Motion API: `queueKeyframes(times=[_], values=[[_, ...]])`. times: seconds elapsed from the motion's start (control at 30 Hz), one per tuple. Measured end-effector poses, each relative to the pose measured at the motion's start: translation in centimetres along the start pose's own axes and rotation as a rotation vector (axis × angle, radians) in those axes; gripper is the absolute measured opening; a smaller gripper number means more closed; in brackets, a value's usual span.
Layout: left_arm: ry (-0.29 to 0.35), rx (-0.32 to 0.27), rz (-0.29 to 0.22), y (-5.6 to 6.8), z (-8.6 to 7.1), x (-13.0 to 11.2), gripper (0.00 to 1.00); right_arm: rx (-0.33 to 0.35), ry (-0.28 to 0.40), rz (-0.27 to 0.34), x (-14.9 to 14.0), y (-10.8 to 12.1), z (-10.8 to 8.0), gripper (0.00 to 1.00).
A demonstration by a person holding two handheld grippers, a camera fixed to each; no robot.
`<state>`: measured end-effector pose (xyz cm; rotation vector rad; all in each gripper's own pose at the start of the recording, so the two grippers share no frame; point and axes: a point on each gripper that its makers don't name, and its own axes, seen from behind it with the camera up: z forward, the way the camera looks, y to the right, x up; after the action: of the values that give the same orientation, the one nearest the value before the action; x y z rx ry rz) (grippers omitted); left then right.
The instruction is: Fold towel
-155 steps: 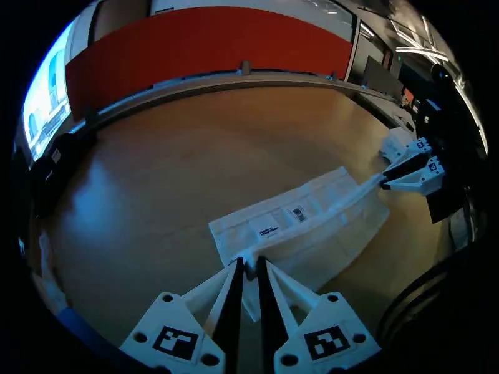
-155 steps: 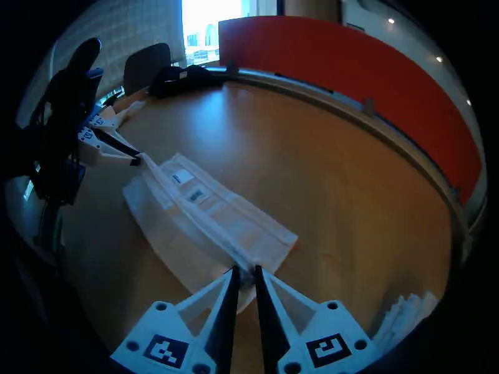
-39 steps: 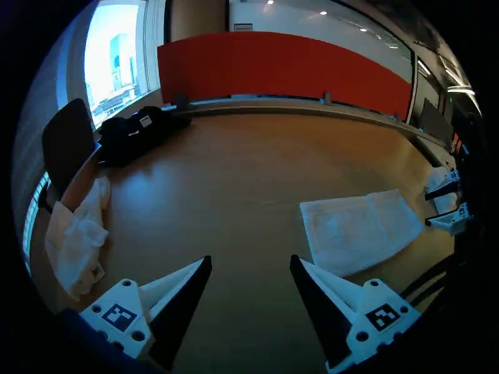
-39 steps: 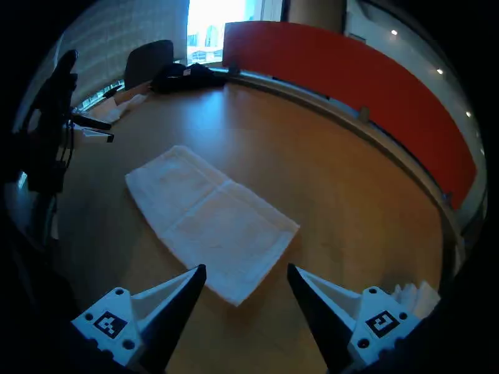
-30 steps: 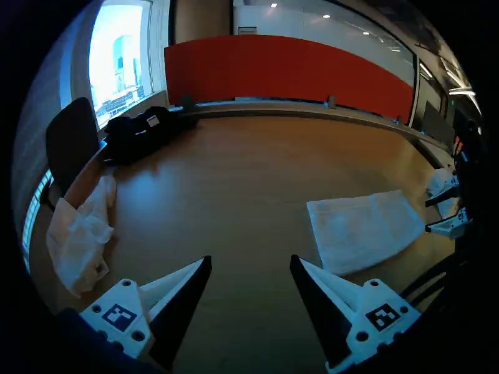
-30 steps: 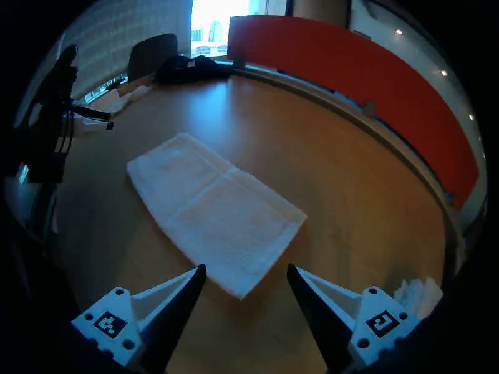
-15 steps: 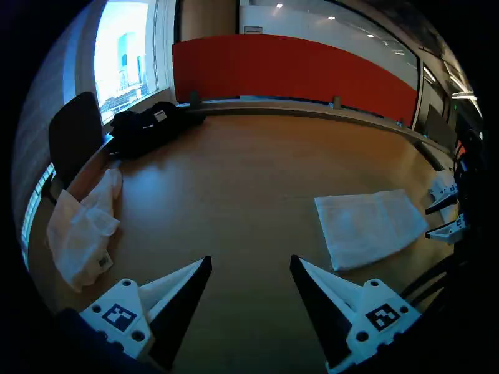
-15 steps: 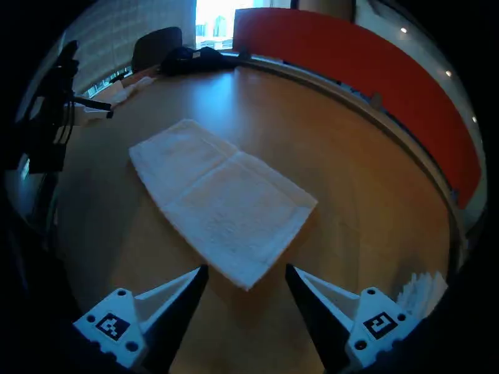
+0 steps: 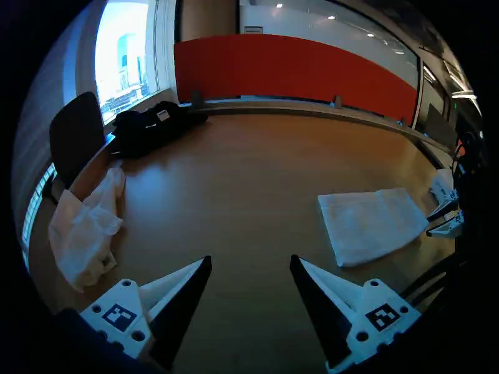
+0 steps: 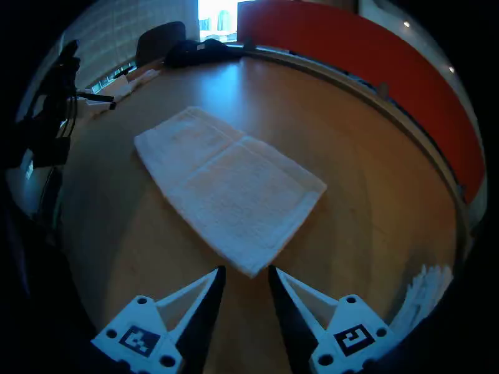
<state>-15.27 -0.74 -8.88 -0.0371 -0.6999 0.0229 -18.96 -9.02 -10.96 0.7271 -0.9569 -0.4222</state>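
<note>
A white towel (image 10: 227, 187), folded into a flat rectangle, lies on the wooden table (image 10: 368, 187). My right gripper (image 10: 245, 271) is open with its jaws narrowed, and its fingertips flank the towel's near corner without pressing on it. In the left gripper view the same towel (image 9: 371, 224) lies to the right. My left gripper (image 9: 249, 262) stands wide open over bare wood, well away from it. The right gripper (image 9: 446, 215) shows small at the towel's far right end. The left gripper (image 10: 93, 100) appears far off at the upper left.
A crumpled white cloth (image 9: 84, 230) lies at the table's left edge beside a dark chair (image 9: 75, 137). A black bag (image 9: 150, 121) sits at the back under a red partition (image 9: 293, 62). More white cloths (image 10: 424, 280) are piled at the right.
Both grippers let go of the towel, which now lies folded flat. Over the last second my right gripper has dropped toward the near corner and narrowed its jaws. The left gripper barely moved.
</note>
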Motion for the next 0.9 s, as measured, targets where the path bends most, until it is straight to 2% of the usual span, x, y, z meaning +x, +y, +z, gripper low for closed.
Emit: queueKeyframes(times=[0.17,0.33,0.57,0.7,0.9], values=[[0.0,-0.002,0.0,0.06,-0.07,-0.05,0.93,-0.007,-0.001,0.0,0.04,0.11,0.01,0.36],[0.001,-0.002,0.003,0.05,-0.13,0.01,0.93,-0.004,0.001,-0.003,0.15,0.04,0.0,0.34],[0.005,-0.001,0.004,-0.05,-0.25,0.2,0.93,-0.004,-0.011,-0.014,-0.13,0.02,0.15,0.1],[0.006,0.0,0.004,-0.12,-0.27,0.25,0.94,-0.023,-0.007,-0.007,-0.05,0.4,0.15,0.1],[0.006,-0.001,0.004,-0.09,-0.26,0.26,0.93,-0.016,0.006,-0.004,0.27,0.28,-0.09,0.1]])
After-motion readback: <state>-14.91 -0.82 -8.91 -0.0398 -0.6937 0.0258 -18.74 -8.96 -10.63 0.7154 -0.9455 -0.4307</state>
